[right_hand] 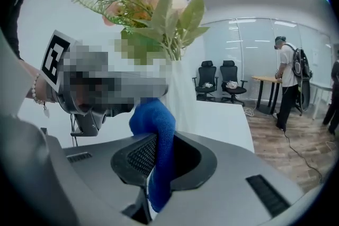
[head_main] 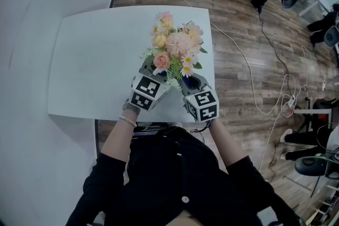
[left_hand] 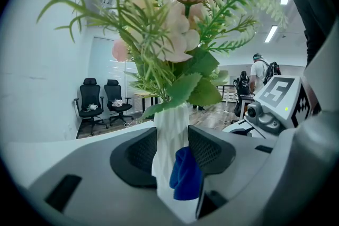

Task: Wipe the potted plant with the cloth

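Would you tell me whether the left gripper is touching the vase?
Touching. The left gripper view shows the vase standing between the pads of the left gripper, with both pads pressed against its sides.

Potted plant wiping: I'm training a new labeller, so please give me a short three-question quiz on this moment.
1. What stands between the jaws of the left gripper?
A. the vase
B. a mug
C. nothing
2. True or false: the right gripper is empty.
3. Fill in: the cloth is ___ in colour.

Key
1. A. The jaws are closed on the white vase, one on each side.
2. False. Its jaws are closed on the cloth.
3. Blue.
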The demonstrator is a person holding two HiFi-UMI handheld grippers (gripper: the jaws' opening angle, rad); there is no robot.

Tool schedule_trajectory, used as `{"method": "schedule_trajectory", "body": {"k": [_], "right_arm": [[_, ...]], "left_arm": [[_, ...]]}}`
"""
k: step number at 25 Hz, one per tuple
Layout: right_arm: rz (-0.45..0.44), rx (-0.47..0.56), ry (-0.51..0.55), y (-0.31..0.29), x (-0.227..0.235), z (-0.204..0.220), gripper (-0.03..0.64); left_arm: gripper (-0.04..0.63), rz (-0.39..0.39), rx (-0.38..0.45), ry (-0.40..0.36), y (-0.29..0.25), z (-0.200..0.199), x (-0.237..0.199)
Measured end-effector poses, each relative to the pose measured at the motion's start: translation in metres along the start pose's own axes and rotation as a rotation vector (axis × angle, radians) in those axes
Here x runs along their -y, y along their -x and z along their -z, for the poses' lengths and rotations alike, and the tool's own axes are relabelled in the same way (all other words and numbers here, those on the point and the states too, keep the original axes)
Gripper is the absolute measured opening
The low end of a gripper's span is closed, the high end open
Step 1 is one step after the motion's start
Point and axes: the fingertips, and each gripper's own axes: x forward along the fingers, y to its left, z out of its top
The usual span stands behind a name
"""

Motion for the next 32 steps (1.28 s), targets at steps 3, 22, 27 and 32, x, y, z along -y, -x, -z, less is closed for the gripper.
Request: {"method": "schedule_trajectory", "body": {"k": [3, 22, 27, 32], "right_arm": [[0.035, 0.0, -0.03, 0.004, 0.015, 0.005, 0.077], [0.193, 0.142, -0.148, 0.016, 0.096, -0.043, 0.077], [0.182, 0.175, -0.07, 0.008, 0.11, -0.072, 0.077], [0.06, 0.179, 0.068, -0.006, 0.103, -0.097, 0.077]], "left_arm": [[0.196, 0.0, -0.002, 0.001, 0.001, 0.0, 0.0], [0.195, 0.005, 0.008, 0.0, -0.001, -0.001, 0.001], [0.195, 0.012, 0.004, -0.003, -0.001, -0.001, 0.002], [0.195, 0.019, -0.005, -0.003, -0.001, -0.001, 0.003]]}}
